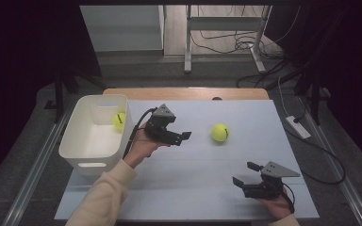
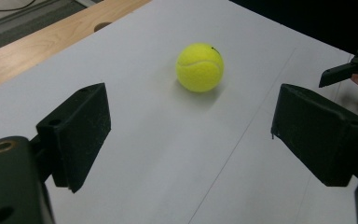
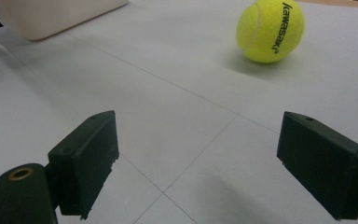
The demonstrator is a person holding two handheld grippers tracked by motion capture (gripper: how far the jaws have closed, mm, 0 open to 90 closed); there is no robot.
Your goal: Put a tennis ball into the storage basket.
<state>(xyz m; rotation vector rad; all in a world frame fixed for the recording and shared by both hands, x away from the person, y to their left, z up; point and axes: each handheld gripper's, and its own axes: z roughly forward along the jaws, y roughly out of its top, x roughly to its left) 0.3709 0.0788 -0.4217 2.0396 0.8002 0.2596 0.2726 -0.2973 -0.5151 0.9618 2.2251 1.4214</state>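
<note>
- The tennis ball (image 1: 220,133) lies free on the white table (image 1: 193,188), well apart from the white bin (image 1: 82,155).
- From the left gripper (image 1: 185,136) the ball is at 3 o'clock, near; jaws spread, empty.
- The right gripper (image 1: 245,174) is farther, ball at 11 o'clock; also spread, empty.
- A ball has no long axis.

Table (image 1: 179,188) with tennis ball (image 1: 220,133), bin (image 1: 82,141)

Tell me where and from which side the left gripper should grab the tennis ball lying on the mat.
Grip the tennis ball across its widest middle, probably coming in level from the bin side, where the open left gripper already faces it. It is round, so any pair of opposite sides serves, and it sits free on the mat.
</note>
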